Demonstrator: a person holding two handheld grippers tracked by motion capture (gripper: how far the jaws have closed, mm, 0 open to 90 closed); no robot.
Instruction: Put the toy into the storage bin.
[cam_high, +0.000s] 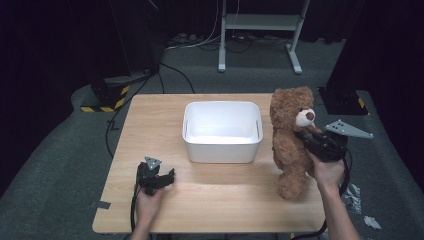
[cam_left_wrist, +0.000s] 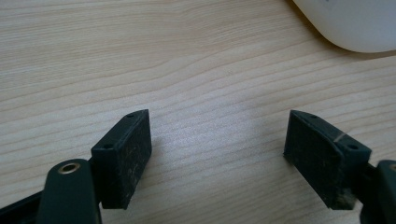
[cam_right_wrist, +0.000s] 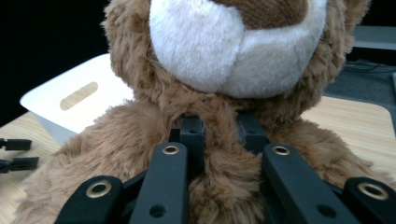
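Right gripper (cam_high: 311, 137) is clamped on the teddy bear (cam_high: 291, 135), pinching a fold of chest fur just under the chin; in the right gripper view the jaws sit nearly together with a tuft of plush squeezed between them (cam_right_wrist: 219, 140).

Bear is upright, long axis vertical, head at 12 and feet at 6 in the high view. Feet look to be at or just above the table (cam_high: 210, 200) at its right edge; contact can't be confirmed.

Key relation: the white plastic bin (cam_high: 222, 131) lies at 9 o'clock from the bear, just beside it, mouth open upward, nothing visible inside. In the right gripper view the bin's handle slot (cam_right_wrist: 78, 95) shows past the bear's shoulder at about 10 o'clock.

My read: next move is a lift and a sideways carry toward 9 o'clock, then down into the bin. The upright bear looks taller than the bin is deep, so it will probably need tipping onto its side or back to sit inside.

Left gripper (cam_high: 159, 179) rests on the table at 7 o'clock from the bin, well apart from the bear. Jaws spread wide, only bare wood between them (cam_left_wrist: 217, 154). Bin corner (cam_left_wrist: 350, 23) shows at 1 o'clock in its view. The right one is the working hand.
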